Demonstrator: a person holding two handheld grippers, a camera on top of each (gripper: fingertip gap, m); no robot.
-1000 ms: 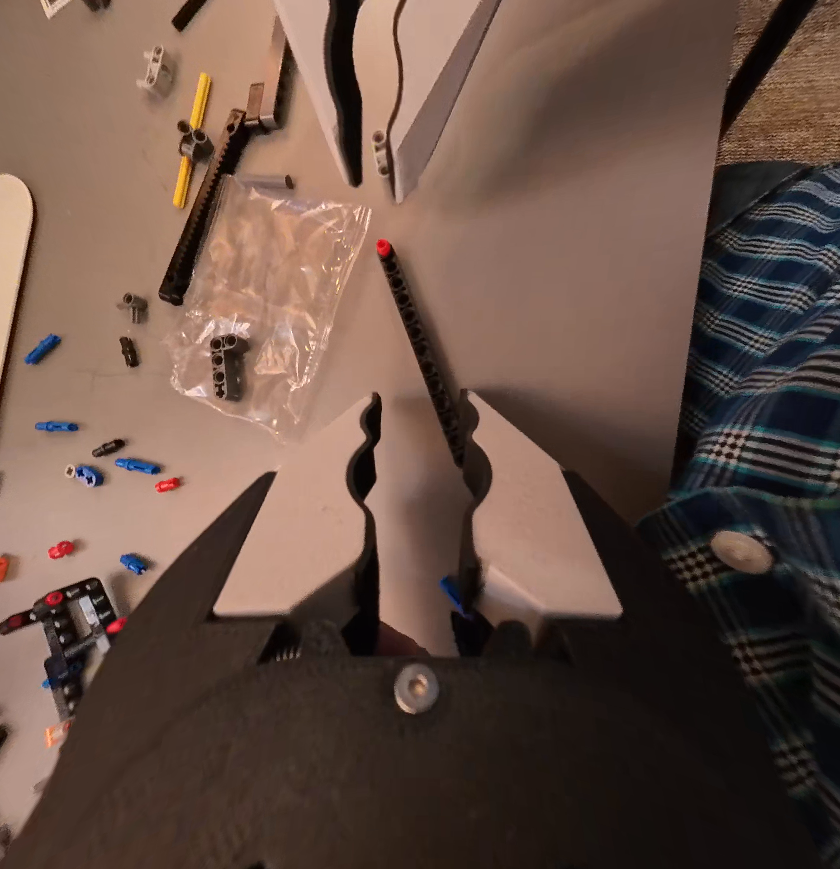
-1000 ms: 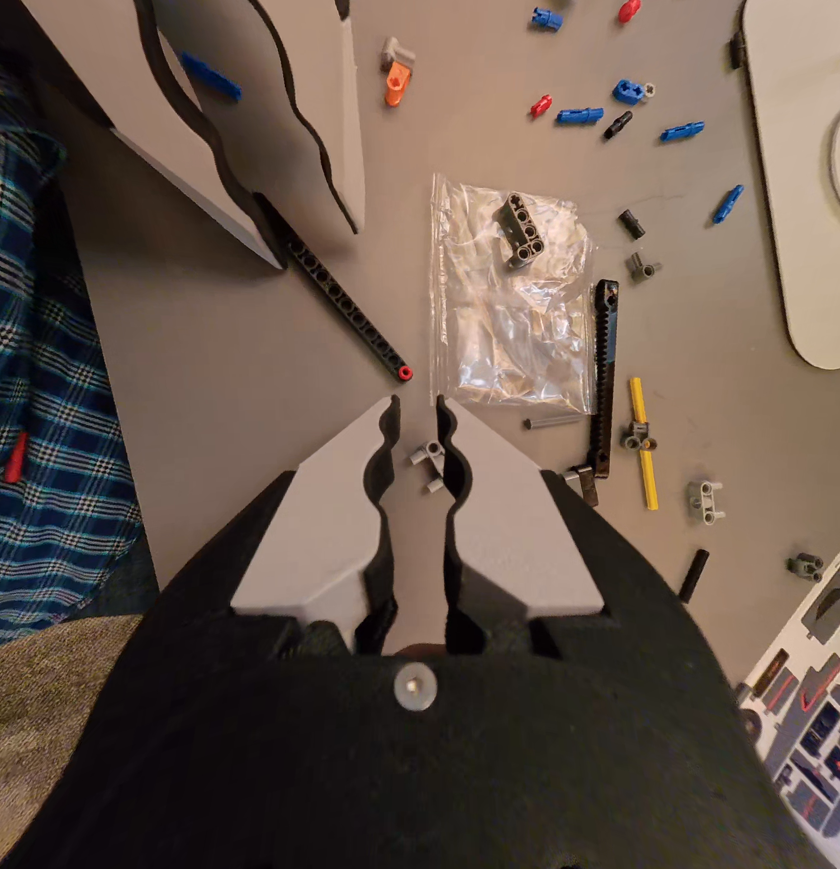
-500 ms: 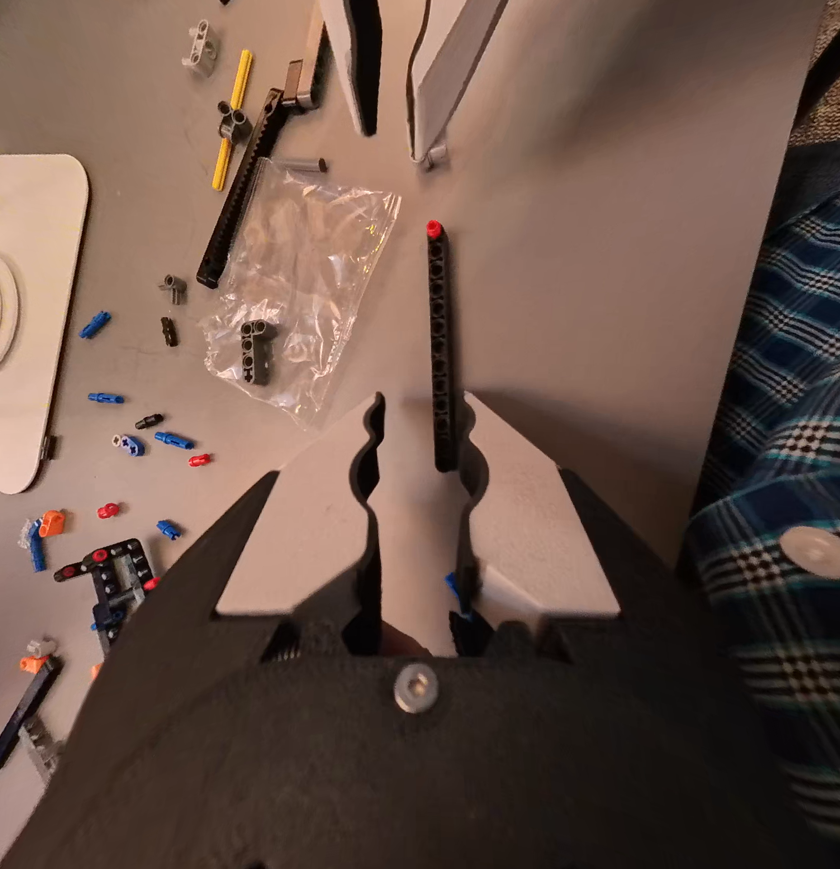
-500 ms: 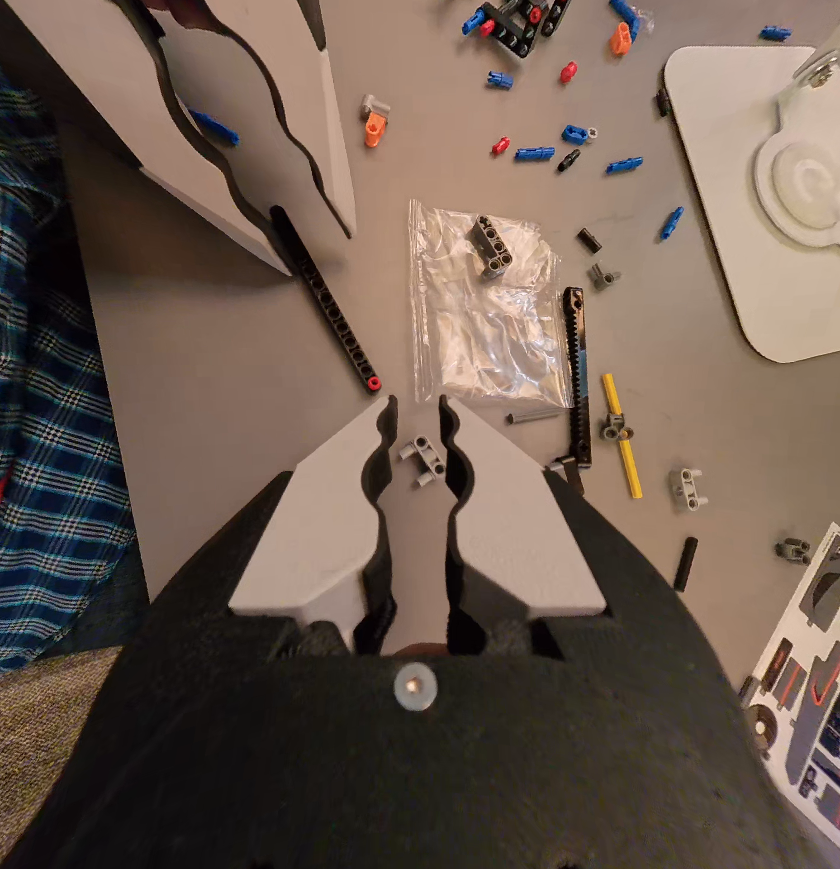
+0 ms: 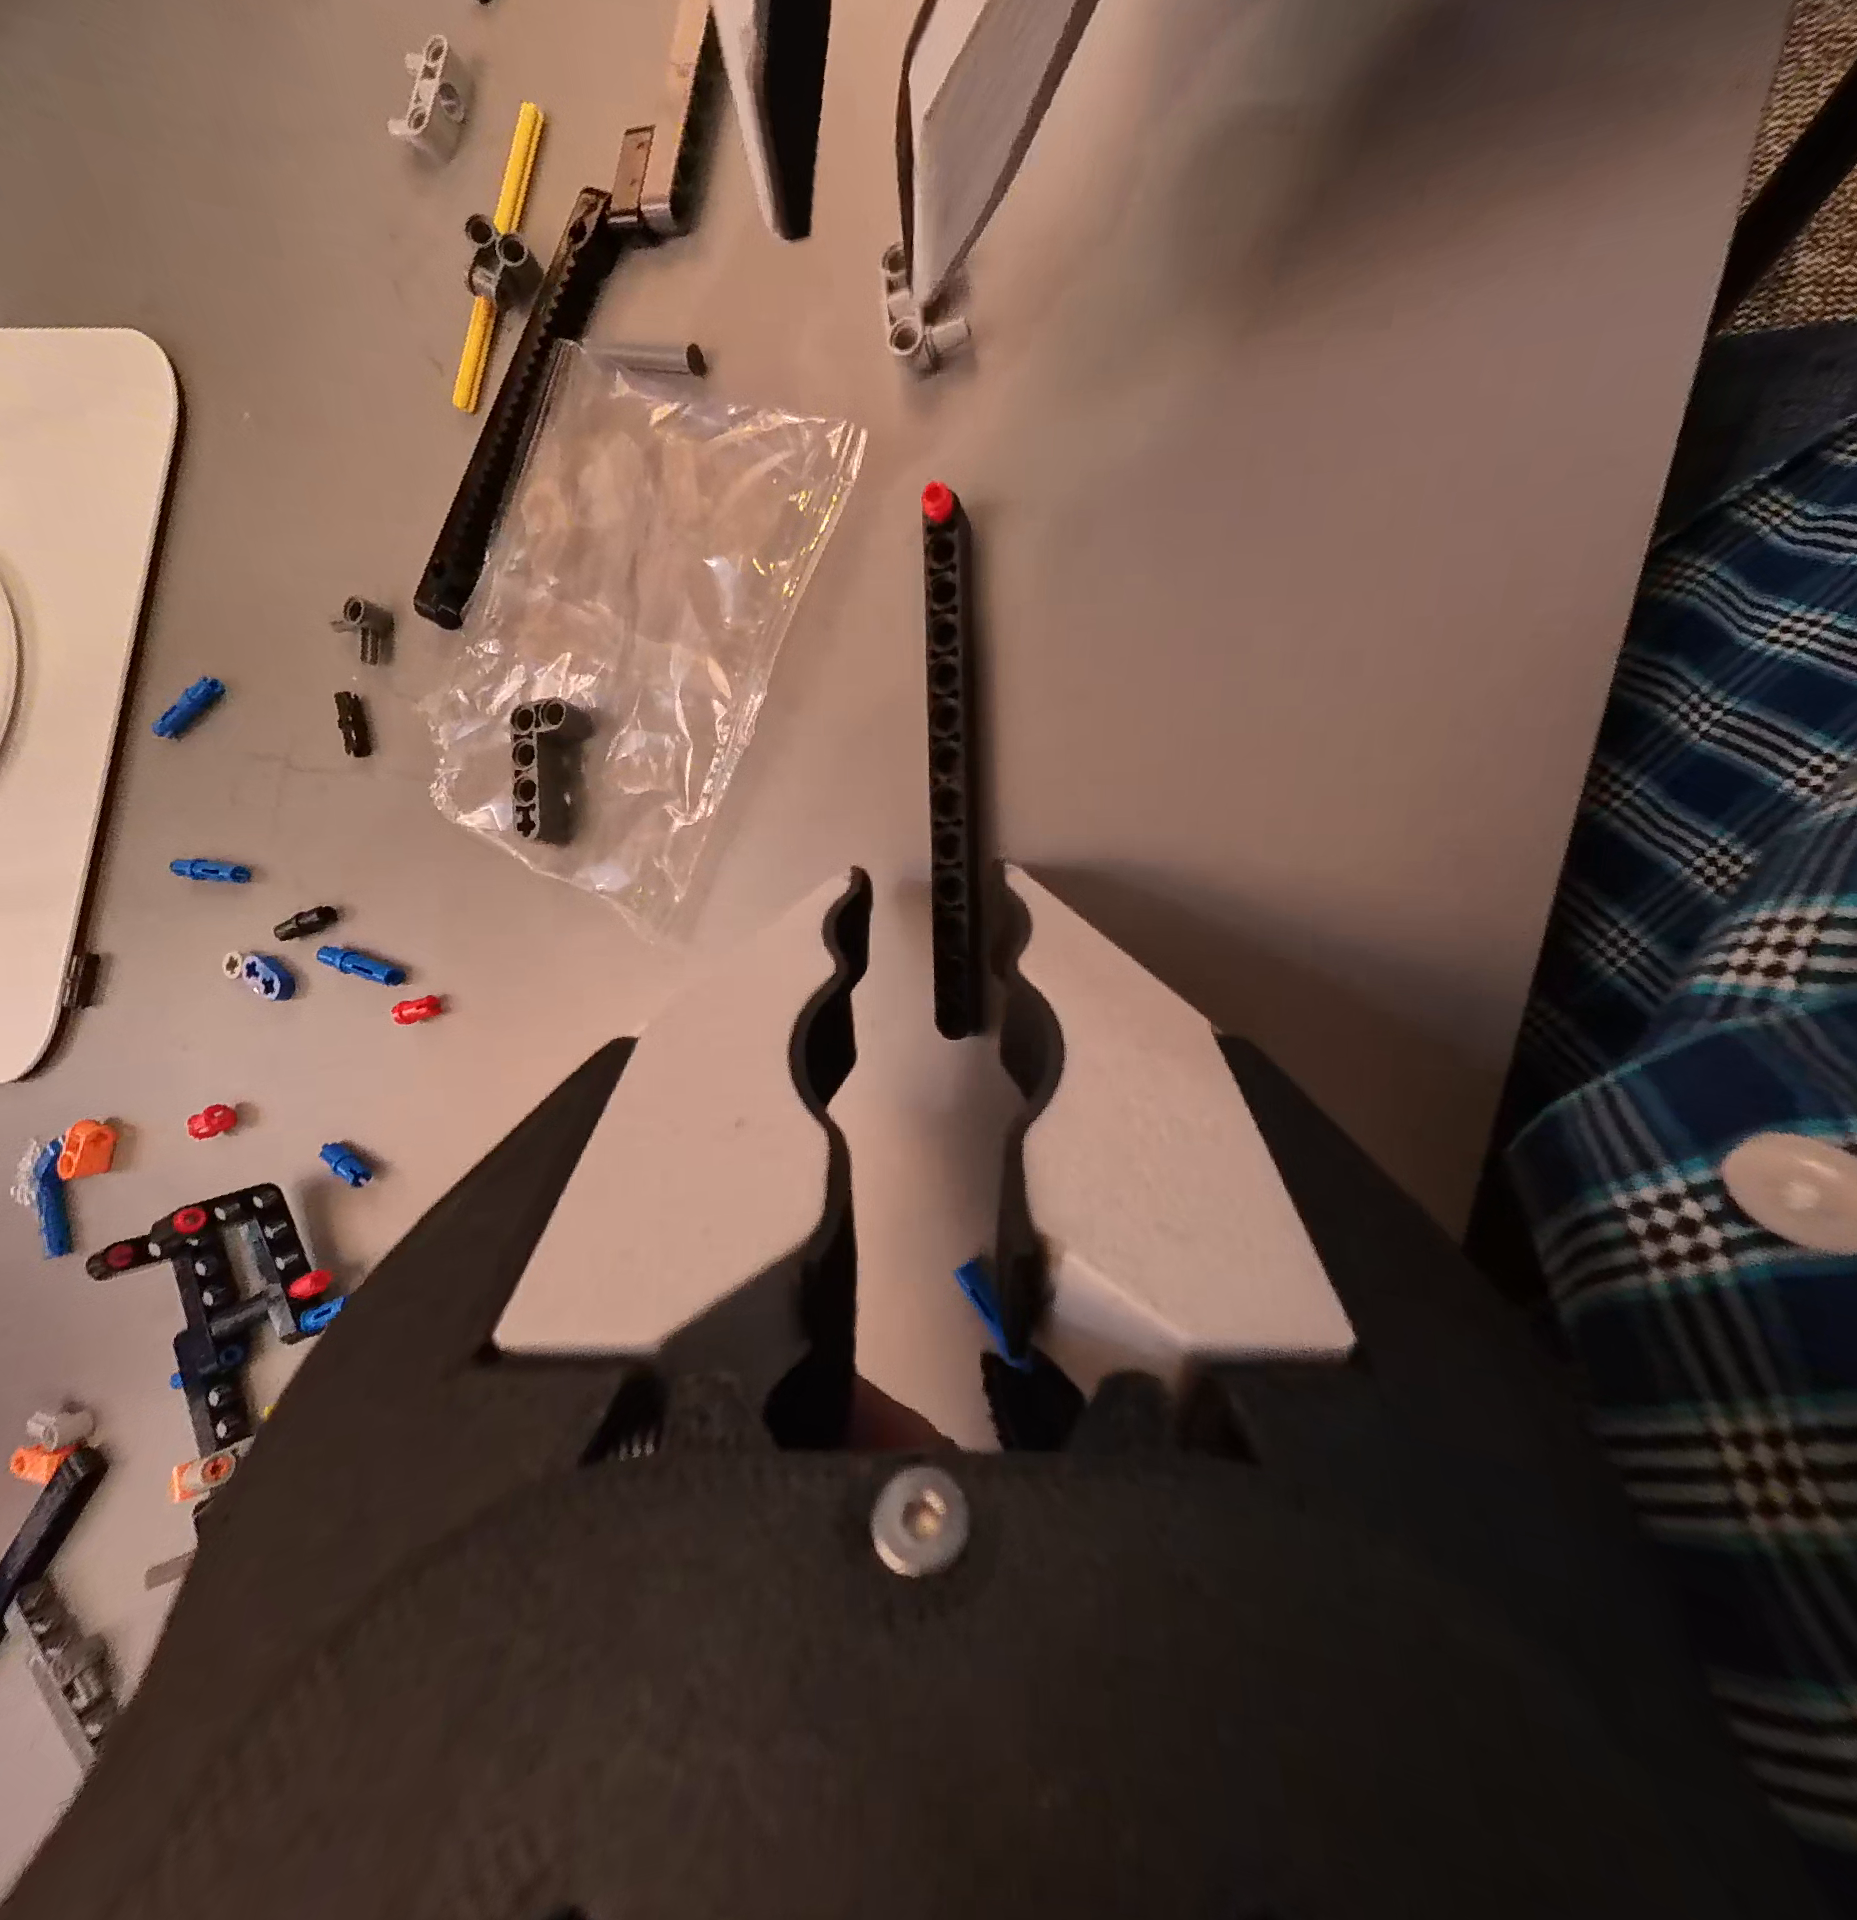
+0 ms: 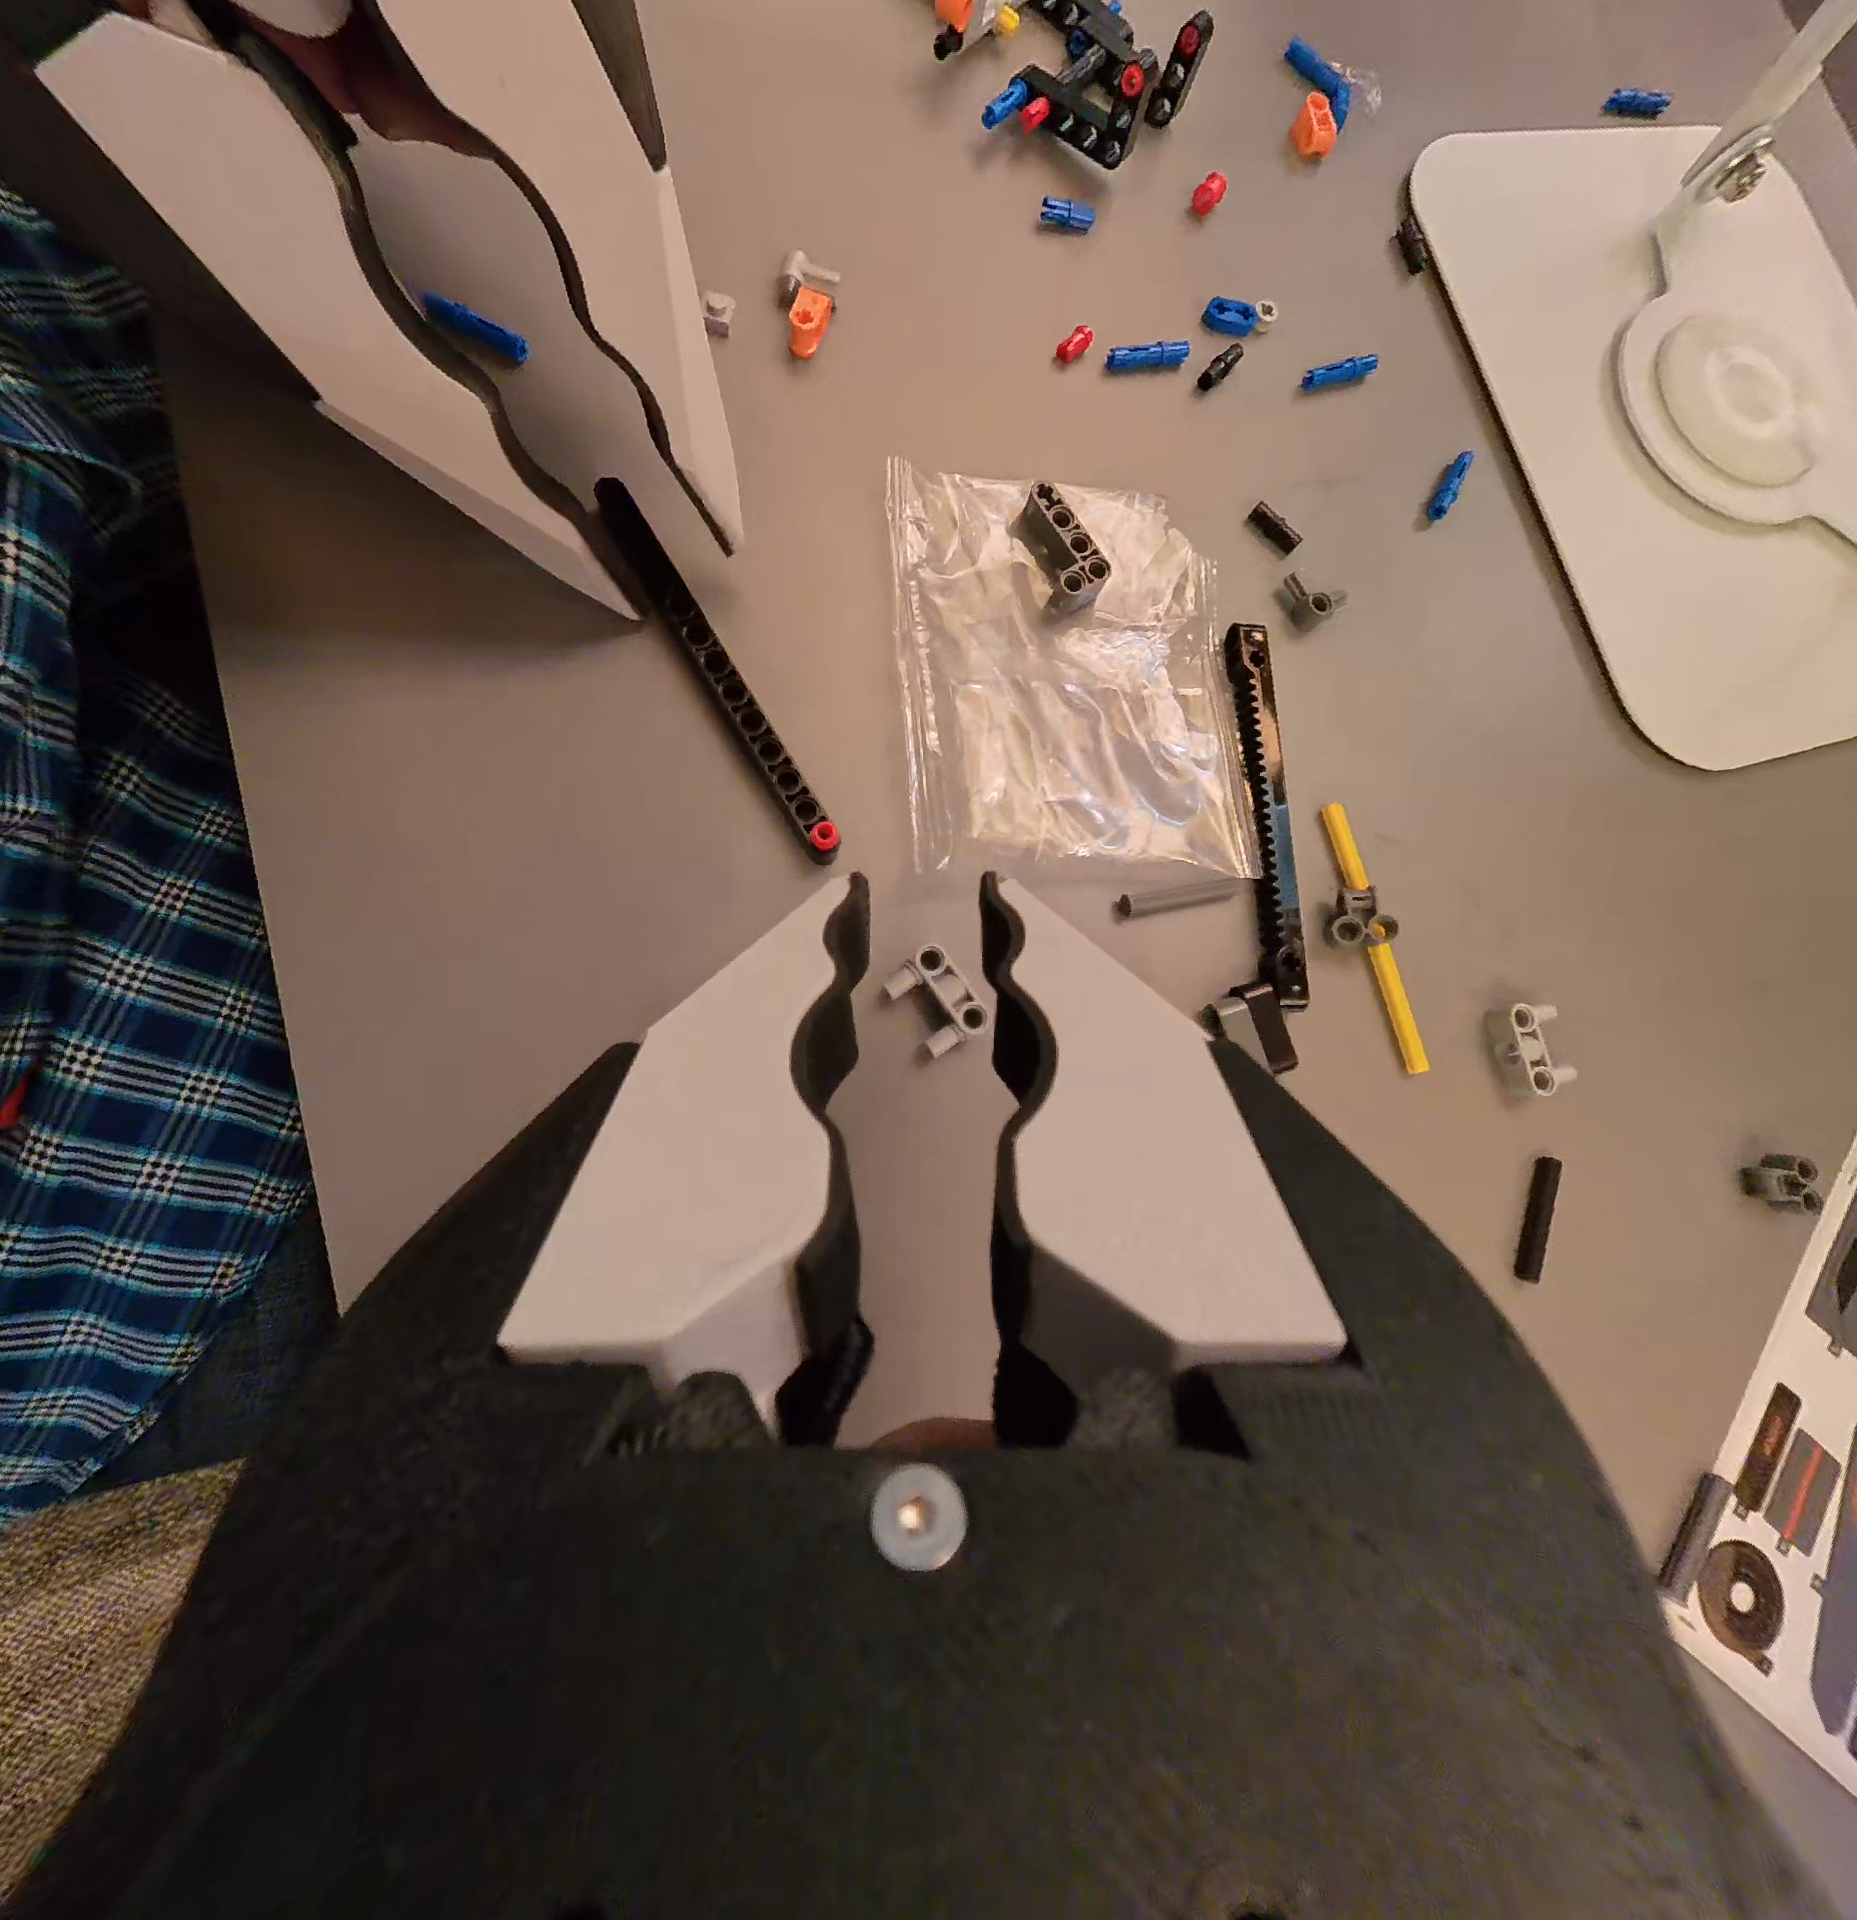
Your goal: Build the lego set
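- Left tongs (image 5: 929,894) held apart over the grey worktop (image 5: 1267,623), straddling the near end of a long black beam (image 5: 950,758) with 1 red pin (image 5: 936,501); contact seems absent.
- Right tongs (image 6: 924,894) parted, empty, around a small grey connector (image 6: 939,997).

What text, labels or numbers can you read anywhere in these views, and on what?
None can be read.
Sticker sheet, at the lower right of the right wrist view: printed graphics only; any lettering is too small and blurred to read.
Clear plastic bag: no writing visible.
White base plate: no writing visible.
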